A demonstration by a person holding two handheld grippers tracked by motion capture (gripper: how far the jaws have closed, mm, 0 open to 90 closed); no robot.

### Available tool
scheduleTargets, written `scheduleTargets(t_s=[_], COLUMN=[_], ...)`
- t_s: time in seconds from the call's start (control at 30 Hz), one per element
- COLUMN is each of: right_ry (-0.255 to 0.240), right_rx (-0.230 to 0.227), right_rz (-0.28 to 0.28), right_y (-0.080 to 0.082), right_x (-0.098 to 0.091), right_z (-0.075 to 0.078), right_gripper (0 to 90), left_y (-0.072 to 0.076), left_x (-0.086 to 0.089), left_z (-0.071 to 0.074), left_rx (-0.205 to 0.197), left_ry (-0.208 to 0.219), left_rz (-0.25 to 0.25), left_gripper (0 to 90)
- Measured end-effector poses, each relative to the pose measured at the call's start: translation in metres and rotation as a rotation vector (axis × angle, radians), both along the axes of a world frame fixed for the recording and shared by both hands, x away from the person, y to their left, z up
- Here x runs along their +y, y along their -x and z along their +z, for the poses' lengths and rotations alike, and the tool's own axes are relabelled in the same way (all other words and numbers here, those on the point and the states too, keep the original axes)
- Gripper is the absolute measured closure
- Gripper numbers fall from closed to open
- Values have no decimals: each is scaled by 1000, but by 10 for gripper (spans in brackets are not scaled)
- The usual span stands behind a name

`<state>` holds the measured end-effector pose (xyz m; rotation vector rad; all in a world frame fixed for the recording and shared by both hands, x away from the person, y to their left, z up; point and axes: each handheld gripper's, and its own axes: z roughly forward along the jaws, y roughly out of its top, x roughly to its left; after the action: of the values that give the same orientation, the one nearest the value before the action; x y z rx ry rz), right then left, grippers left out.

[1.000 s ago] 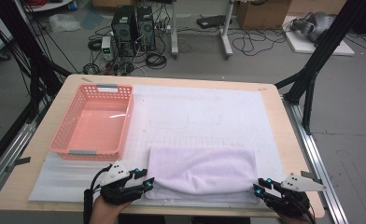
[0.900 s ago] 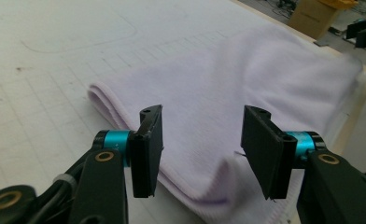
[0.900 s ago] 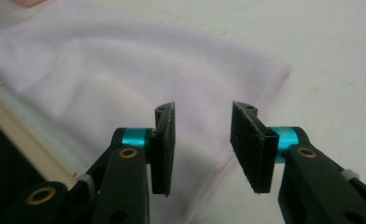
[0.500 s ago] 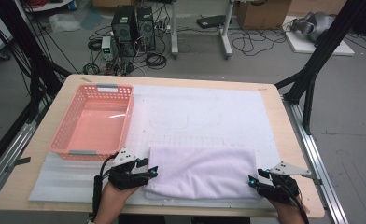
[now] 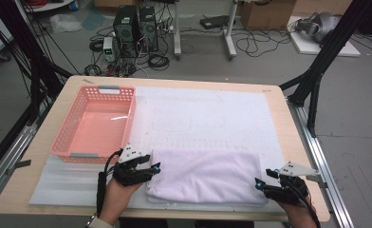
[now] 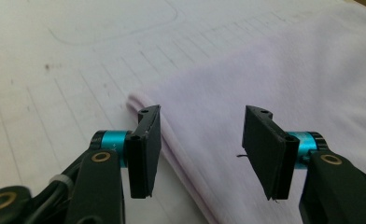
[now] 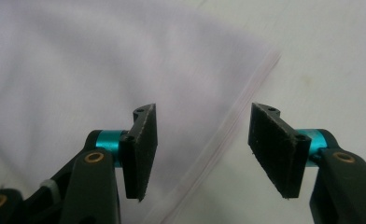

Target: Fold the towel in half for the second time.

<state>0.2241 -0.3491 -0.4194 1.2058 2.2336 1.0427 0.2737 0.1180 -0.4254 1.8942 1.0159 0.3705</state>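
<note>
A folded pale lilac cloth (image 5: 205,175) lies flat on the white foam mat (image 5: 212,114), just right of the pink plastic basket's (image 5: 96,124) near corner. The left gripper (image 5: 152,169) sits at the cloth's left edge, jaws apart over the fold, gripping nothing. The right gripper (image 5: 261,184) sits at the cloth's right edge; its jaws have just been opening and straddle the hem without pressing it.

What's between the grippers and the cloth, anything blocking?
Nothing visible. The left gripper sits open at the folded cloth's left edge, the right gripper open at its right edge; its jaws have just been opening. Only bare mat around them; the basket stands aside.
</note>
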Motion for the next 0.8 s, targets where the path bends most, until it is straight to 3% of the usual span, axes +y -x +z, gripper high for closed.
scheduleTargets(t_s=[0.13,0.23,0.27,0.3,0.37,0.4,0.47,0.53,0.63,0.73,0.8], right_ry=[-65,-70,-68,-65,-65,-58,-41,-41,-61,-78,-81], right_rx=[-35,-29,-22,-17,-7,-7,4,11,9,21,39], right_rz=[-27,-32,-31,-28,-25,-27,-37,-50,-74,-56,-34], right_y=[-20,-36,-41,-46,-50,-52,-55,-58,-61,-69,-76], right_x=[-1,3,5,8,11,12,12,8,-1,-4,-3], right_z=[4,1,-1,-4,-7,-9,-12,-14,-12,-11,-12], right_gripper=[406,405,405,405,405,405,406,405,400,395,395], left_y=[-21,-34,-36,-36,-34,-33,-32,-31,-35,-42,-44], left_x=[-8,-11,-12,-13,-13,-14,-18,-16,-7,-5,-6], left_z=[-3,-11,-15,-16,-17,-16,-18,-18,-17,-20,-22], left_rx=[34,78,85,76,50,35,28,15,35,81,88], left_ry=[-35,-56,-75,-92,-108,-121,-128,-122,-39,19,29], left_rz=[41,68,50,47,80,112,127,141,164,141,126], left_gripper=[447,448,502,626,811,830,833,781,494,417,405])
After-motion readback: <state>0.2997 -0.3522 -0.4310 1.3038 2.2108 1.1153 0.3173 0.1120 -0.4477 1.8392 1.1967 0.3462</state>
